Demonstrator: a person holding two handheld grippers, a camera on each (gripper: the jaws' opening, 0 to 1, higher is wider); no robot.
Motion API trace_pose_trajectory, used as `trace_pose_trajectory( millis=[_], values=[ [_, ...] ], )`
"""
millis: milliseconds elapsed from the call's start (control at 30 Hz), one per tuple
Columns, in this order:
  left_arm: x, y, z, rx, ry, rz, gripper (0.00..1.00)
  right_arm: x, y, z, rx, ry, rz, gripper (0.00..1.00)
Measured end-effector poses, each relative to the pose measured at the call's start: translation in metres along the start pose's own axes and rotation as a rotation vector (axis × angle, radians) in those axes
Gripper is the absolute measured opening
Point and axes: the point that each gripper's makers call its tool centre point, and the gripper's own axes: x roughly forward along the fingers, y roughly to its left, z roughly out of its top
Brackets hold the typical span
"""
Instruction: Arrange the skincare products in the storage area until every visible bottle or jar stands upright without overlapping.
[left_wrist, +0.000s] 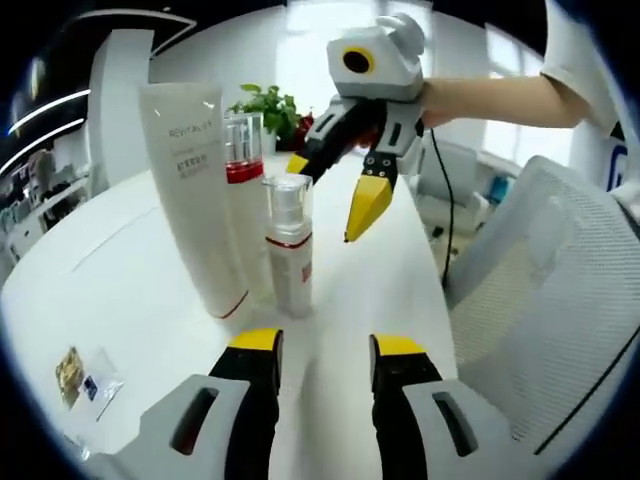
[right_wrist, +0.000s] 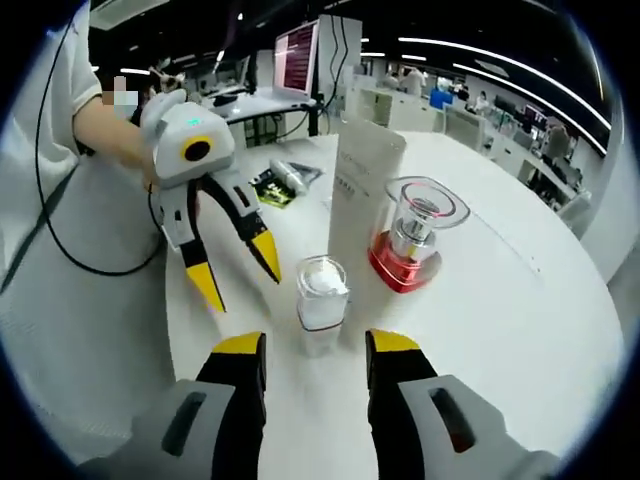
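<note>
While all three products stand upright on white table (left_wrist: 120, 270), left gripper view: left gripper (left_wrist: 325, 350) jaws wide, empty, small pump bottle (left_wrist: 288, 245) straight ahead, long axis vertical; tall white tube (left_wrist: 192, 190) and red-banded bottle (left_wrist: 243, 160) just beside it. Right gripper (left_wrist: 335, 190) above bottle, jaws wide.

Right gripper view: right gripper (right_wrist: 315, 355) wide, empty, pump bottle (right_wrist: 322, 292) just ahead between the tips, so likely nearer; left gripper (right_wrist: 238, 268) opposite, pitched down, jaws spread.

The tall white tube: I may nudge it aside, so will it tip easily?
Probably: the tall white tube stands upright on its narrow cap end. It looks like soft plastic, likely light. The pump bottle close beside it could get knocked.
</note>
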Motion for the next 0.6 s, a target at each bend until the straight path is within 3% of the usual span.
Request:
trace_pose_trajectory(
  millis=[600],
  values=[
    [-0.046, 0.002, -0.002, -0.106, -0.019, 0.085, 0.46, -0.016, 0.014, -0.007, 0.127, -0.032, -0.124, 0.64]
  ],
)
